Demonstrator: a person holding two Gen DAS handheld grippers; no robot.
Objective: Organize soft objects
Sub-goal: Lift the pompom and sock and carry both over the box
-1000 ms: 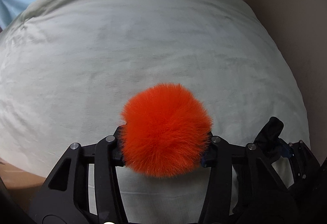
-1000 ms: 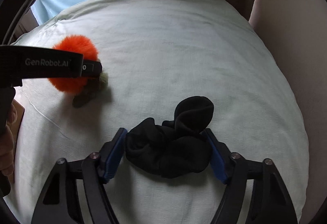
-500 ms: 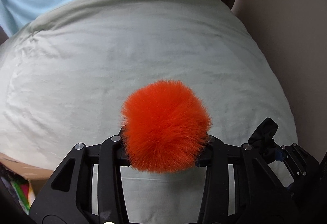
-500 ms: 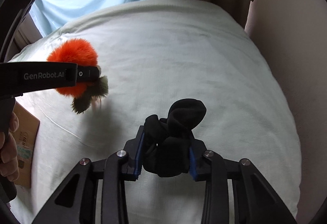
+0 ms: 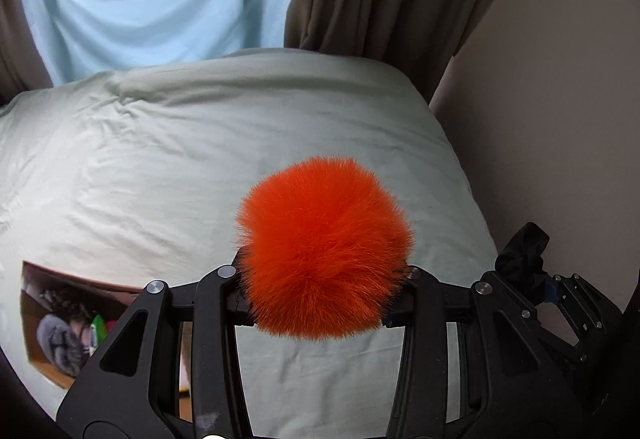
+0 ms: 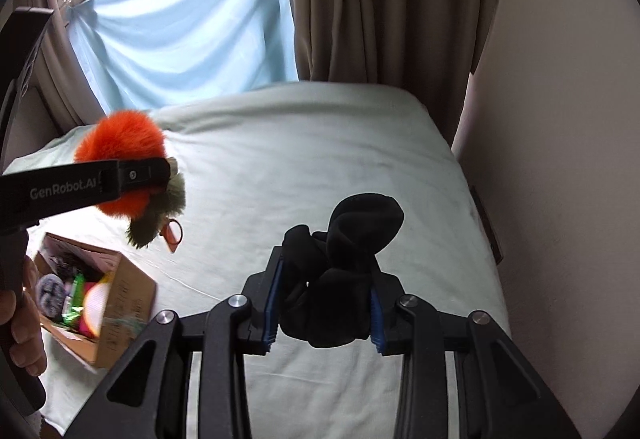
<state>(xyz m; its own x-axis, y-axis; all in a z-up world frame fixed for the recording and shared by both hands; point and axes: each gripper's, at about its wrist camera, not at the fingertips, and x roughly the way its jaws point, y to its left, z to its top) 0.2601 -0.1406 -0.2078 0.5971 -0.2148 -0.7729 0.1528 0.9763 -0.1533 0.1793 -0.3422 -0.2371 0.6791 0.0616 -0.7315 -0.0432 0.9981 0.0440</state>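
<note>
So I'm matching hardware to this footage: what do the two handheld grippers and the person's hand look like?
Both are matte black plastic linkages with silver rivets. The right gripper has ribbed blue pads on its fingers. The left gripper carries white "GenRobot.AI" lettering on its side, seen in the right wrist view; its pad colour is hidden. A bare hand grips the left gripper's black handle; no sleeve or cables show.

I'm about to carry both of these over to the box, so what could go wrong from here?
1. The orange pompom is pinched mostly by its fur in the left tongs; it might slip out.
2. Its dangling olive pompom and loop could snag the cardboard box rim.
3. The box looks fairly full, so the black sock bundle may spill.
</note>
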